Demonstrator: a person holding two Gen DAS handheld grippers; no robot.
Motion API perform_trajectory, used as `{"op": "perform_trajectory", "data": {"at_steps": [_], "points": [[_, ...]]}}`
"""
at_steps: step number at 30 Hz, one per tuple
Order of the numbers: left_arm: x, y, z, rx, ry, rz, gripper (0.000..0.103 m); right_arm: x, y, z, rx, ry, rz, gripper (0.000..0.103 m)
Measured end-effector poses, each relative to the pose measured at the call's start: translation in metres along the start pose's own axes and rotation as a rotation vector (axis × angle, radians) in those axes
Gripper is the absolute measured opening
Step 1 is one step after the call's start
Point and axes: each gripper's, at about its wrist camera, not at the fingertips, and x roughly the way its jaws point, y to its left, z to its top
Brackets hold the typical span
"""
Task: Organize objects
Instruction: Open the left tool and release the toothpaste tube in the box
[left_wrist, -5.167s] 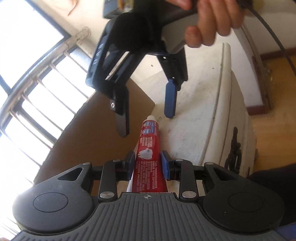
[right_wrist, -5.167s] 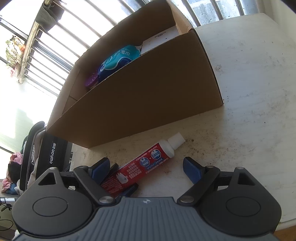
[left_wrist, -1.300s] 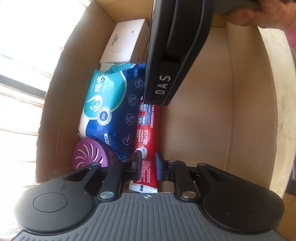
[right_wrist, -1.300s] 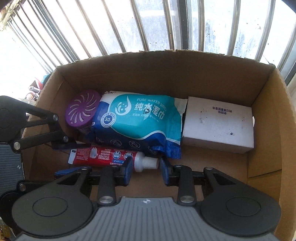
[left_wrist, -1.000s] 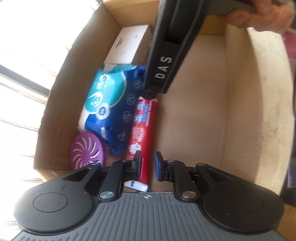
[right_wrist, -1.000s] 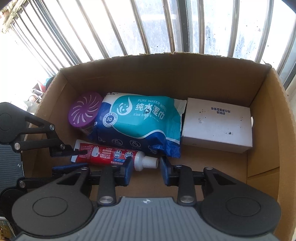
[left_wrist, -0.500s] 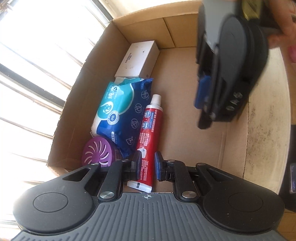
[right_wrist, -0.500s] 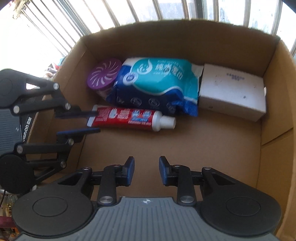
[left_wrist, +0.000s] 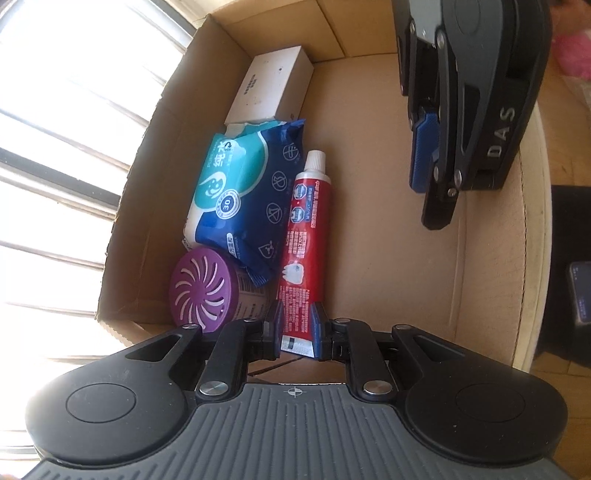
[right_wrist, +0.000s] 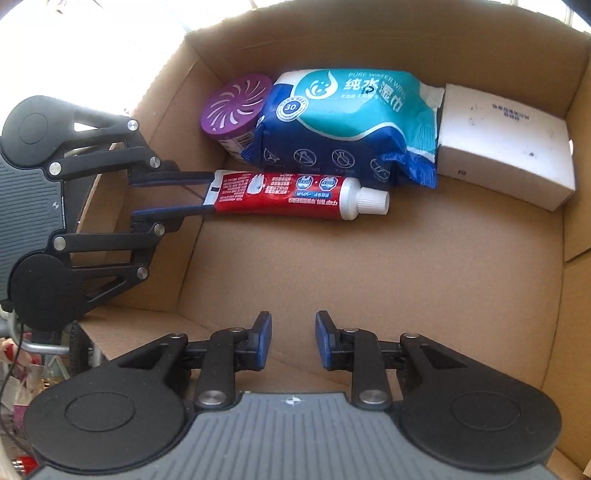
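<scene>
A red toothpaste tube (left_wrist: 304, 236) (right_wrist: 291, 195) lies on the floor of the cardboard box (left_wrist: 388, 184) (right_wrist: 369, 277), beside a blue wet-wipes pack (left_wrist: 240, 195) (right_wrist: 351, 122). My left gripper (left_wrist: 295, 328) (right_wrist: 173, 194) stands at the tube's crimped end, its jaws around the end with a small gap, so it has let go. My right gripper (right_wrist: 292, 339) (left_wrist: 424, 155) is open and empty, held above the box's near part, away from the tube.
A purple round air freshener (left_wrist: 203, 290) (right_wrist: 236, 107) and a white carton (left_wrist: 273, 83) (right_wrist: 506, 144) lie along the box's window-side wall. The box floor in front of the tube is bare cardboard. A white table edge (left_wrist: 532, 221) runs beside the box.
Both grippers carried the tube into the box and laid it beside the wipes. My right gripper let go of the cap and drew back. My left gripper's jaws eased off the tube's end.
</scene>
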Motion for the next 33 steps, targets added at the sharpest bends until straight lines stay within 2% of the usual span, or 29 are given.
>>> {"op": "perform_trajectory", "data": {"at_steps": [1,4,6,8,12,15,18,21,24,30,33], "points": [[0.000,0.002,0.001,0.012,-0.005,0.016,0.015,-0.004,0.000,0.002,-0.010,-0.003,-0.001,0.029],[0.003,0.009,0.010,0.055,-0.027,0.016,0.016,-0.035,-0.007,0.011,-0.045,-0.092,-0.004,0.029],[0.008,0.014,0.019,0.071,-0.040,0.001,0.017,-0.057,-0.013,0.019,-0.066,-0.165,-0.047,0.029],[0.017,0.020,0.031,0.097,-0.045,-0.015,0.017,-0.071,-0.020,0.020,-0.089,-0.207,-0.135,0.030],[0.033,0.031,0.050,0.125,-0.033,-0.029,0.018,-0.061,-0.038,0.023,-0.083,-0.171,-0.204,0.030],[0.041,0.039,0.060,0.146,-0.017,-0.024,0.018,-0.051,-0.045,0.007,-0.108,-0.135,-0.197,0.029],[0.045,0.052,0.064,0.110,-0.010,-0.026,0.018,-0.039,-0.040,-0.001,-0.118,-0.086,-0.143,0.030],[0.046,0.058,0.068,0.106,-0.020,-0.003,0.018,-0.038,-0.038,-0.002,-0.112,-0.096,-0.155,0.030],[0.044,0.065,0.068,0.071,-0.031,0.013,0.019,-0.038,-0.037,-0.008,-0.100,-0.087,-0.125,0.030],[0.044,0.074,0.068,0.117,-0.017,0.000,0.019,-0.035,-0.027,-0.019,-0.103,-0.079,-0.103,0.030],[0.043,0.087,0.066,0.062,-0.034,0.027,0.026,-0.036,-0.023,-0.019,-0.119,-0.094,-0.126,0.030]]}}
